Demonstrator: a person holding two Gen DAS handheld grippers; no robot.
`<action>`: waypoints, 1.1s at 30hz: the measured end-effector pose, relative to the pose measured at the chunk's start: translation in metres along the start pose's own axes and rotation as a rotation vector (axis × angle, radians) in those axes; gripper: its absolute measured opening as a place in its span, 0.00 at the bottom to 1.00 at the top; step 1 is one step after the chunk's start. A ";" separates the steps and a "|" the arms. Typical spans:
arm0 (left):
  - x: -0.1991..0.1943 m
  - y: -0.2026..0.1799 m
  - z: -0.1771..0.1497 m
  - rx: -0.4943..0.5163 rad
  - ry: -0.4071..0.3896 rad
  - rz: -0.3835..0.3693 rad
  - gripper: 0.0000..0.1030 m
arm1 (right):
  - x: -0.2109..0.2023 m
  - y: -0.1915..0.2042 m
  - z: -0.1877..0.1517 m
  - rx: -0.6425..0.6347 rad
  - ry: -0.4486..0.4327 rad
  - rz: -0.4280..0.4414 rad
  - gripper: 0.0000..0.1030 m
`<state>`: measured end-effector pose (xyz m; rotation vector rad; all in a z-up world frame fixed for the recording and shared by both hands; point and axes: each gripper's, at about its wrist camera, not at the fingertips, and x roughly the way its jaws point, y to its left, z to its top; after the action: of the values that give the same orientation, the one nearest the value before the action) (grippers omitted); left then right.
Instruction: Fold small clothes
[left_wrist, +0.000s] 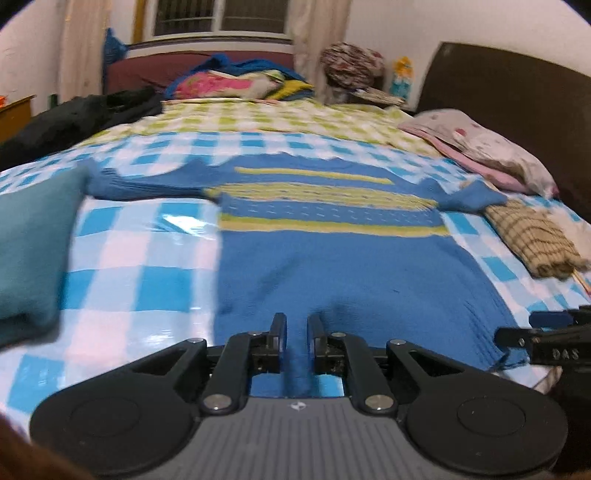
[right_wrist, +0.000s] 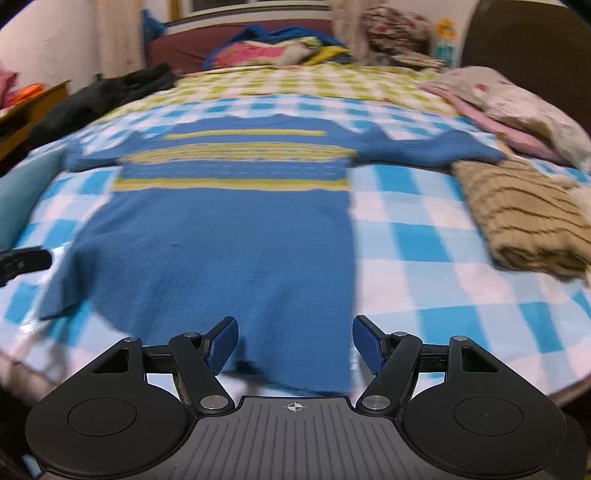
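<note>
The blue knitted sweater with yellow-green stripes (left_wrist: 332, 258) lies flat on the bed's blue-and-white checked cover (left_wrist: 140, 266), neck end far, hem twd me, sleeves spread out to both sides. I'm at the hem end w/ both tools. To do this step well I'd keep both hem corners level w/ each other and carry them together, so the fold line lands straight across the body (knit stretches easily, so no hard tugging).

My left tool (left_wrist: 296, 328) is narrow, nearly closed, w/ a ridge of the blue hem fabric pinched up between its pads; looks like a thin grip, so it may slip. My right tool (right_wrist: 294, 341) stands wide, pads either side of the hem edge near its right corner, not pressing on it. It needs to close on both layers before anything lifts.

The folded tan striped cloth (right_wrist: 524, 221) sits near the right sleeve; worth keeping clear of it.
</note>
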<state>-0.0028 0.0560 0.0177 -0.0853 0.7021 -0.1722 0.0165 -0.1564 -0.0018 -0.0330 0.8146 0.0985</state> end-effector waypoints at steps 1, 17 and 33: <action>0.003 -0.005 0.000 0.010 0.005 -0.010 0.16 | 0.003 -0.005 0.000 0.016 0.007 -0.014 0.68; 0.019 -0.041 0.005 0.084 0.026 -0.092 0.29 | 0.009 -0.051 0.009 0.136 0.094 0.097 0.06; 0.034 -0.051 -0.003 0.115 0.102 -0.104 0.36 | -0.015 -0.059 0.013 0.085 0.023 -0.011 0.13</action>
<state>0.0145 -0.0010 0.0006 -0.0035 0.7885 -0.3182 0.0212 -0.2150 0.0178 0.0413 0.8404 0.0534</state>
